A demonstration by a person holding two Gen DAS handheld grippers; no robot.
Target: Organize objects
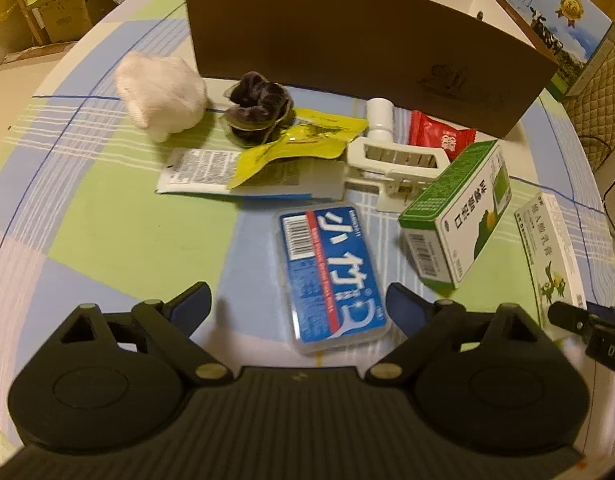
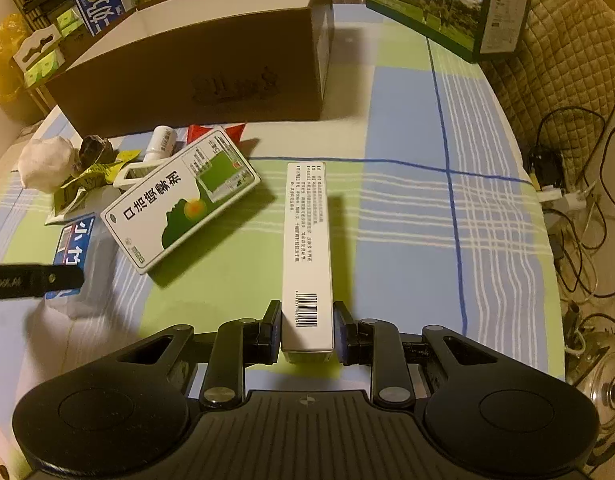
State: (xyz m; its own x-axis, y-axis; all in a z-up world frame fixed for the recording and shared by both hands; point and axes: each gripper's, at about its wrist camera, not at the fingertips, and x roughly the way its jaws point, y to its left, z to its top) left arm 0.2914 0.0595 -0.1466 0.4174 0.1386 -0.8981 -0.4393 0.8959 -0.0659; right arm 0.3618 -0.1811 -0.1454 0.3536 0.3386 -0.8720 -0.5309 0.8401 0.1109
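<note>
On the worktop before the brown carton [image 2: 195, 80], nothing visibly sorted: your right gripper [image 2: 307, 330] has fingers clamped on the slim white box [image 2: 307, 248], left gripper [image 1: 297, 304] fingers apart astride the blue case [image 1: 331, 272], green-and-white box [image 1: 459, 216] at two o'clock.

Both wrist views steeply down, close, sharing green box [image 1: 459, 220]
</note>
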